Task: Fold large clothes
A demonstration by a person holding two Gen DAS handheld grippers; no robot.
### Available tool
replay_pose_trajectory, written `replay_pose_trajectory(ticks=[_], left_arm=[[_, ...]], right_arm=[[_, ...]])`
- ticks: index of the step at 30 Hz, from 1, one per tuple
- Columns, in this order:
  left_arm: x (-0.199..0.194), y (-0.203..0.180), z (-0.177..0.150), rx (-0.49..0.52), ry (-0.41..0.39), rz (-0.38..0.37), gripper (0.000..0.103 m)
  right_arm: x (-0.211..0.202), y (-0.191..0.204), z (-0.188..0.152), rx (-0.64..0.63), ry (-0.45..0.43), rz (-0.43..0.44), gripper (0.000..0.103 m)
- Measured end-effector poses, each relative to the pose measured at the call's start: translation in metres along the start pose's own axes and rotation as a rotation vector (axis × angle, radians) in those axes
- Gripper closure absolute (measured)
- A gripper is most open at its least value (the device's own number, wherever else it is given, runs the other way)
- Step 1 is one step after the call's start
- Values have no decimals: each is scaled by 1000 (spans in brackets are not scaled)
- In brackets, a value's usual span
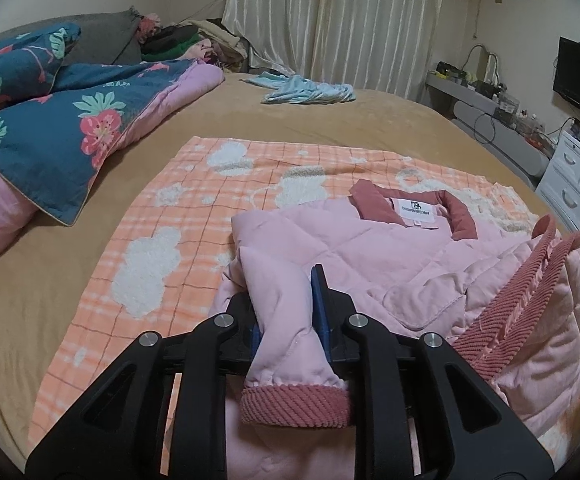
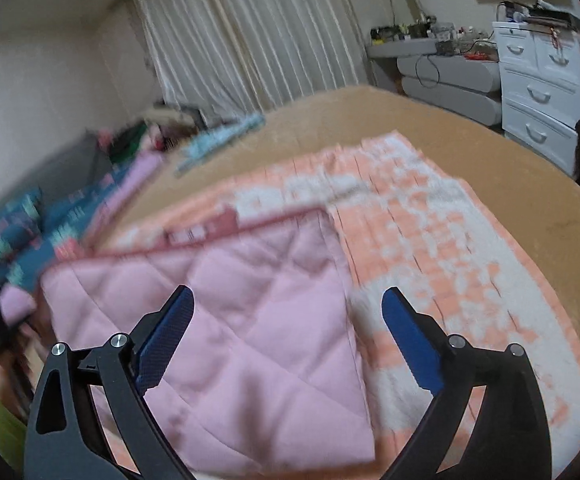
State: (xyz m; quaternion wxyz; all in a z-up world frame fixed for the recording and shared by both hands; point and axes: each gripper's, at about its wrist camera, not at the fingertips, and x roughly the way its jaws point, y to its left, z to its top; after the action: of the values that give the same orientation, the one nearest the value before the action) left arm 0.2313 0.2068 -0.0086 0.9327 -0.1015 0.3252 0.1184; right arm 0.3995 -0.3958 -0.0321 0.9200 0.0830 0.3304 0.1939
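A pink quilted jacket [image 1: 389, 264] with a dark rose collar and ribbed cuffs lies on an orange checked blanket [image 1: 162, 216] on the bed. My left gripper [image 1: 286, 300] is shut on one sleeve of the jacket; its ribbed cuff [image 1: 295, 406] hangs toward the camera between the black arms. In the blurred right wrist view, my right gripper [image 2: 288, 300] stands wide open above a folded pink panel of the jacket [image 2: 250, 340], whose right edge runs between the blue pads [image 2: 409, 340]. The pads press on nothing.
A tan bed sheet [image 1: 309, 120] lies under the blanket. A dark floral quilt [image 1: 50, 120] is heaped at the left, a light blue cloth [image 1: 309, 90] lies at the far side. White drawers [image 2: 537, 96] and a cluttered grey shelf [image 2: 441, 64] stand beyond the bed's right edge.
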Motion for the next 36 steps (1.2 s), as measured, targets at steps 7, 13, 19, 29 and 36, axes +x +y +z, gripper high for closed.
replay_pose_trajectory(ticks=[7,13,19,29,36], left_arm=[[-17,-5,6,-6,-12,-37,63],[-40,-13,14,3,-40,-75,40],[-73,-14,19,44,-158,8,13],[-21,33,-24,-21,22,2,10],[8,38,-53,-16,116,-126,10]], right_arm=[[27,2,-25,-31,90,-9,9],[32,7,-29,-61,96,-32,9],[31,5,-31,-71,96,-47,9],[27,2,-40,-76,100,-63,9],[28,0,-43,-77,100,-55,13]])
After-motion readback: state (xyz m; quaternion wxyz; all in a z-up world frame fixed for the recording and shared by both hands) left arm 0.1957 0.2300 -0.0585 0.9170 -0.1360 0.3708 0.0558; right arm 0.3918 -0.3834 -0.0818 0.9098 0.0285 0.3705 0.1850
